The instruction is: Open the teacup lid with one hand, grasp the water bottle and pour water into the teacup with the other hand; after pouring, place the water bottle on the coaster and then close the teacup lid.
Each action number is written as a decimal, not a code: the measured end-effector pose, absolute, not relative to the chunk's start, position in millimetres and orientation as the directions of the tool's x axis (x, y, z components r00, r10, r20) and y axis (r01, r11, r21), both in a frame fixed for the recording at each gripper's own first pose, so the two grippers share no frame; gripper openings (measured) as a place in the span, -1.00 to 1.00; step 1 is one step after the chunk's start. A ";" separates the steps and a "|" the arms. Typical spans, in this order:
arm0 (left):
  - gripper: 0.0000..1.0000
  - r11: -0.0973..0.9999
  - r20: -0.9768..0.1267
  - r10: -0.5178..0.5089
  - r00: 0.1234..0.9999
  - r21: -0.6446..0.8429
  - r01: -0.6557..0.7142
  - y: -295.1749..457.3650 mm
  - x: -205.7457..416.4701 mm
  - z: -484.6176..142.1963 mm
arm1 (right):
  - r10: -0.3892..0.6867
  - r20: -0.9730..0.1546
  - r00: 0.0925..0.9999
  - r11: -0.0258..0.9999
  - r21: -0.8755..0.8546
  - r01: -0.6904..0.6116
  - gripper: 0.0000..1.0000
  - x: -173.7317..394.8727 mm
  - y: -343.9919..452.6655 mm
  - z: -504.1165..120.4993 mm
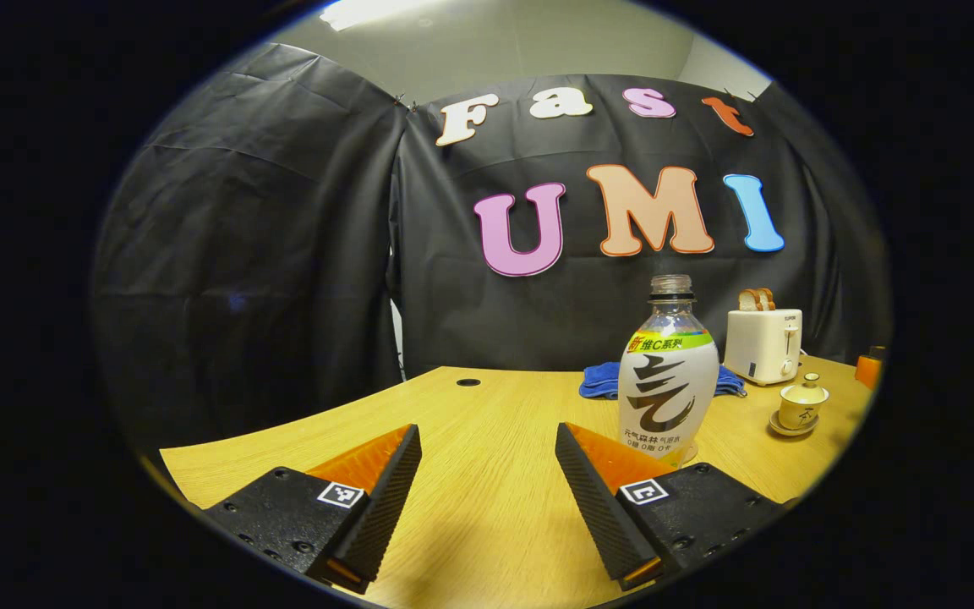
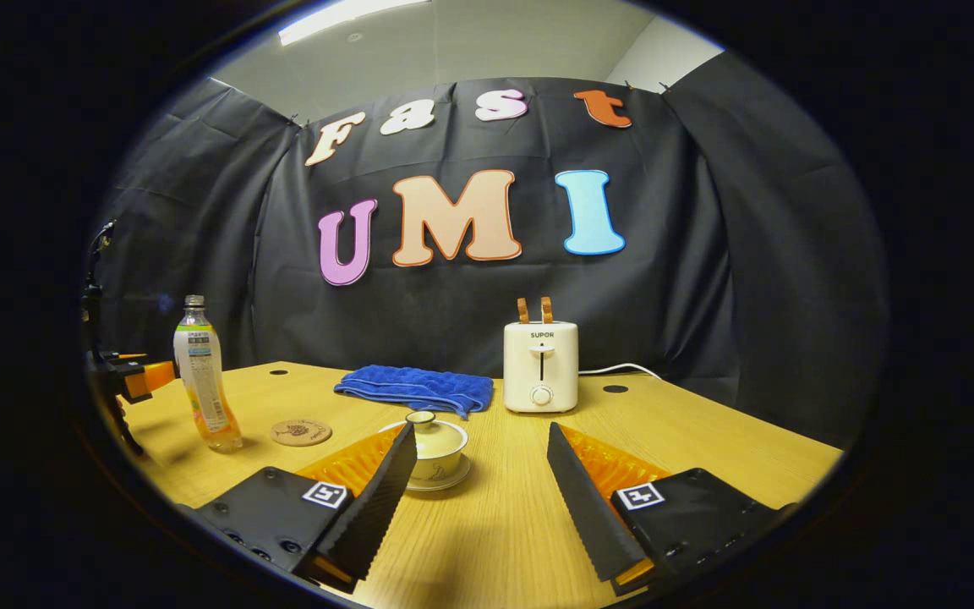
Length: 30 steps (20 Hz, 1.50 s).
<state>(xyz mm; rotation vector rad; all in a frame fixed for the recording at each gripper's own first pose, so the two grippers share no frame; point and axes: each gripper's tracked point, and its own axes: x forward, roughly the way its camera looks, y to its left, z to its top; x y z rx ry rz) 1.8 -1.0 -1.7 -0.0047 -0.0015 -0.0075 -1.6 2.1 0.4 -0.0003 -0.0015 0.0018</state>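
Observation:
A clear, uncapped water bottle (image 1: 667, 372) with a white label stands upright on the wooden table (image 1: 487, 507), just ahead and right of my open left gripper (image 1: 487, 499). The pale yellow teacup (image 1: 801, 406), lid on, sits on its saucer farther right. In the right gripper view the lidded teacup (image 2: 436, 450) is just beyond my open right gripper (image 2: 480, 499), near its left finger. The bottle (image 2: 202, 376) stands at the far left there, with a round brown coaster (image 2: 301, 432) beside it. The left gripper (image 2: 128, 376) shows at the left edge, close to the bottle.
A white toaster (image 2: 540, 365) holding bread slices stands at the back, its cable trailing right. A folded blue cloth (image 2: 415, 387) lies left of it, behind the teacup. An orange object (image 1: 869, 368) sits at the far right table edge in the left gripper view.

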 end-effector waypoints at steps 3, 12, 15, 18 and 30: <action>0.87 1.000 0.002 -0.008 1.000 -0.005 0.008 -1.1 2.1 -1.4 | 0.002 0.001 1.000 1.000 0.000 -0.002 0.90 -2.3 1.5 -0.1; 0.87 1.000 0.002 -0.009 1.000 -0.005 0.009 -1.4 2.1 -1.9 | 0.001 -0.004 1.000 1.000 0.000 -0.001 0.90 10.2 5.4 -1.1; 0.87 1.000 0.002 -0.009 1.000 -0.005 0.009 -1.5 2.6 -1.2 | 0.019 -0.004 1.000 1.000 0.001 -0.019 0.90 20.9 11.1 -1.8; 0.87 1.000 0.002 -0.009 1.000 -0.005 0.009 -1.4 2.0 -1.9 | 0.042 -0.006 0.999 0.999 0.002 -0.042 0.89 31.8 18.6 -2.9; 0.87 1.000 0.002 -0.012 1.000 -0.006 0.012 -1.7 2.1 -1.6 | 0.198 -0.020 0.980 0.980 0.010 -0.198 0.96 72.5 63.1 -7.7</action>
